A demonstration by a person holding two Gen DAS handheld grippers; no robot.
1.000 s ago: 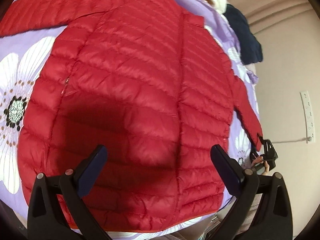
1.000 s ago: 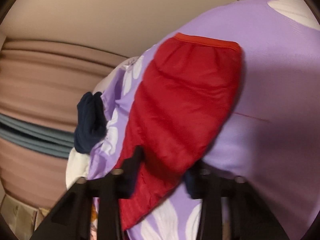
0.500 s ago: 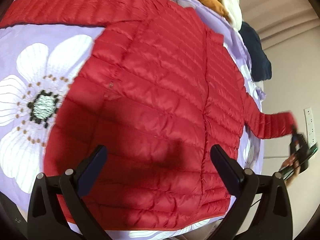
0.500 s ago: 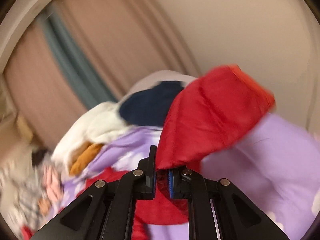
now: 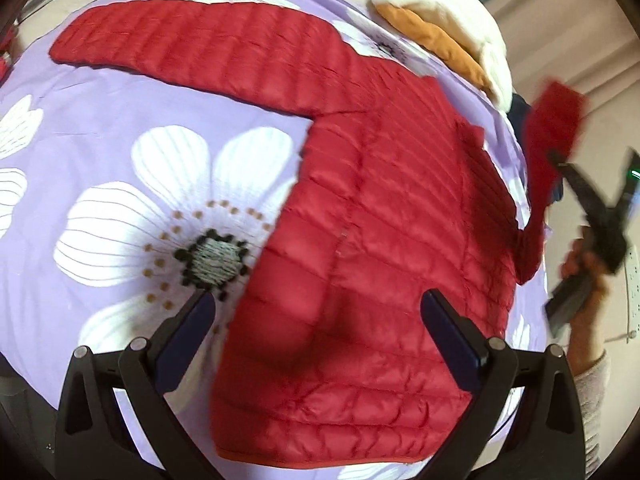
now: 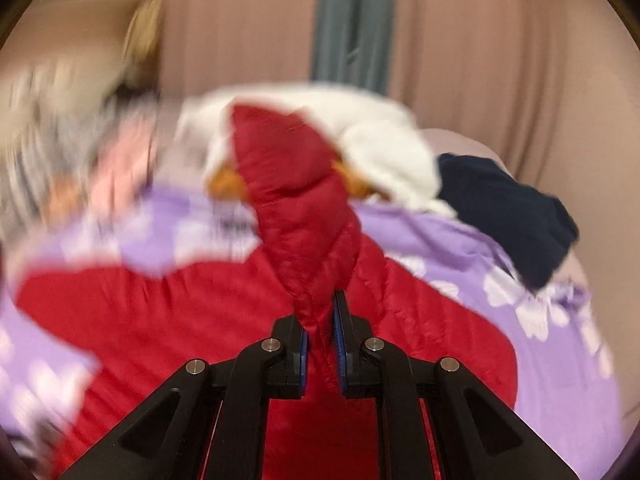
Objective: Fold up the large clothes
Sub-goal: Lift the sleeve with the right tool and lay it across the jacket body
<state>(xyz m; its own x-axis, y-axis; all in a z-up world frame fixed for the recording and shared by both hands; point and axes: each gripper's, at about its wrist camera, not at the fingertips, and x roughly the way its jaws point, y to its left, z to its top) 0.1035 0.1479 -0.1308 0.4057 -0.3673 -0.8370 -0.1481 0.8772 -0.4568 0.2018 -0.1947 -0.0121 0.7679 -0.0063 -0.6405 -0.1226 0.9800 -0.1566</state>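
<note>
A red quilted puffer jacket (image 5: 380, 240) lies flat on a purple bedsheet with white flowers (image 5: 120, 200). One sleeve (image 5: 208, 44) stretches out to the far left. My left gripper (image 5: 320, 320) is open and empty, hovering above the jacket's lower hem. My right gripper (image 6: 320, 320) is shut on the jacket's other sleeve (image 6: 296, 200) and holds it lifted above the jacket body (image 6: 180, 320). In the left wrist view the right gripper (image 5: 560, 160) shows at the right edge with the raised sleeve (image 5: 552, 128).
A pile of white, orange and pink clothes (image 5: 440, 12) lies at the far side of the bed. A dark navy garment (image 6: 508, 208) sits by the bed's corner. Pink and grey curtains (image 6: 360, 20) hang behind. A wall socket (image 5: 634, 264) is at the right.
My right gripper has lifted the sleeve off the sheet and swung it up over the jacket body. The left gripper has moved back and left, staying open.
</note>
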